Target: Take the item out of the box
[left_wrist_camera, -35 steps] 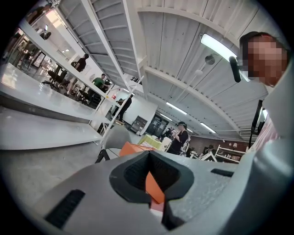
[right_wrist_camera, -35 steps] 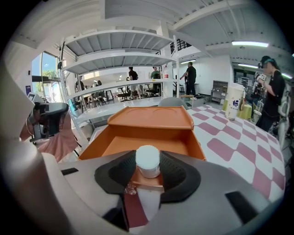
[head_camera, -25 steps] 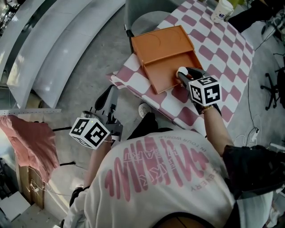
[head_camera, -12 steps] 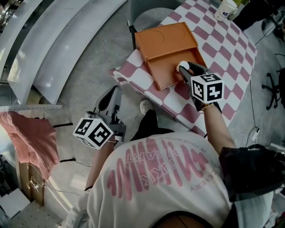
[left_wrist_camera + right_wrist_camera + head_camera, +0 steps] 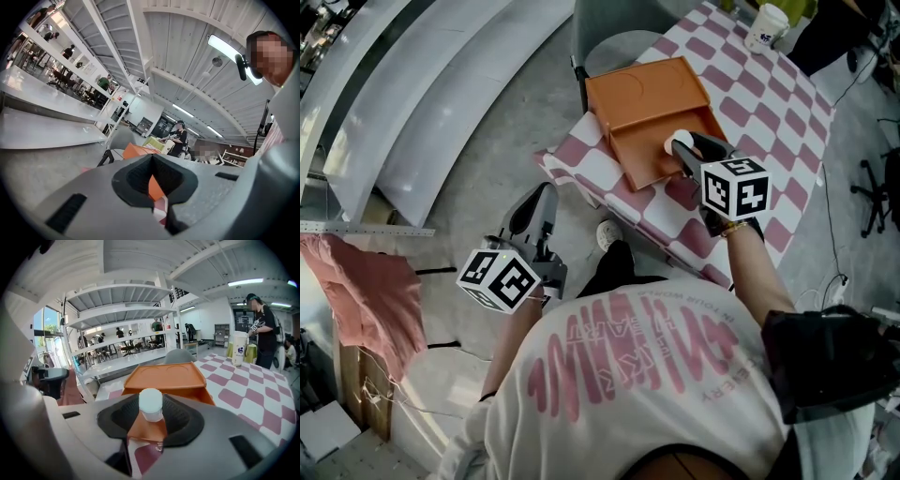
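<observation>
The right gripper is gripping the small white bottle in its jaws above the orange box, toward its 4 o'clock edge. A loosening hold risks dropping it back inside. The left gripper is hanging closed and empty.

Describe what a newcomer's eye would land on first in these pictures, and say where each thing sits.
The eye goes first to the orange box, lying open on the pink-and-white checked table. At the box's near end, the right gripper has its jaws closed on a small white-capped bottle. The left gripper hangs off the table's edge over the grey floor, with nothing in its jaws.
</observation>
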`<state>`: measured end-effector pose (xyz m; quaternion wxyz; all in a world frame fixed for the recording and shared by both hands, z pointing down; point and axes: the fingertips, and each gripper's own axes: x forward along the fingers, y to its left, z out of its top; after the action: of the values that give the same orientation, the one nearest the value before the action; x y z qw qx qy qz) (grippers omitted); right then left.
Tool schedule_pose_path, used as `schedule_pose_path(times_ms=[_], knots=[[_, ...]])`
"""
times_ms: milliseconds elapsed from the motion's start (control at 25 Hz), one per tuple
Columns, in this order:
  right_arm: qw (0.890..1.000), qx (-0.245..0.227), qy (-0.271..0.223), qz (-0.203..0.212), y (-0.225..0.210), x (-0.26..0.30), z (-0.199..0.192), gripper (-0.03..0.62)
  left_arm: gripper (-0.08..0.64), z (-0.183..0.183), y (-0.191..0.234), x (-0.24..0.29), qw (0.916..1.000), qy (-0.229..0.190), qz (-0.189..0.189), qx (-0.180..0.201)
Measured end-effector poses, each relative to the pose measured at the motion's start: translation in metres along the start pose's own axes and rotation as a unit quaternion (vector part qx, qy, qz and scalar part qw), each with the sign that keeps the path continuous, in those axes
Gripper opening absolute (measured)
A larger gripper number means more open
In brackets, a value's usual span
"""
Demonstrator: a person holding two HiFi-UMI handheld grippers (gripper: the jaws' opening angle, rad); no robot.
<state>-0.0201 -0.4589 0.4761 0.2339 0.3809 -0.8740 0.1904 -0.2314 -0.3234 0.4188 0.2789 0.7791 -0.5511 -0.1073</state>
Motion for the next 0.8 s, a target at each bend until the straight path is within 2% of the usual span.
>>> schedule_pose_path(times_ms=[160, 400, 800], knots=[[0.999, 0.019, -0.027, 0.014, 0.005, -0.012, 0.013, 0.153, 0.006, 0.003, -0.008, -0.001, 1.0000, -0.005, -0.002, 0.006], [0.997, 0.013, -0.065, 0.025, 0.016, -0.035, 0.032, 0.153, 0.006, 0.007, -0.019, -0.005, 0.9999, -0.011, -0.005, 0.012], [0.989, -0.007, -0.143, 0.029, 0.031, -0.097, 0.071, 0.153, 0.006, 0.021, -0.058, -0.012, 0.9978, -0.032, -0.041, 0.041]])
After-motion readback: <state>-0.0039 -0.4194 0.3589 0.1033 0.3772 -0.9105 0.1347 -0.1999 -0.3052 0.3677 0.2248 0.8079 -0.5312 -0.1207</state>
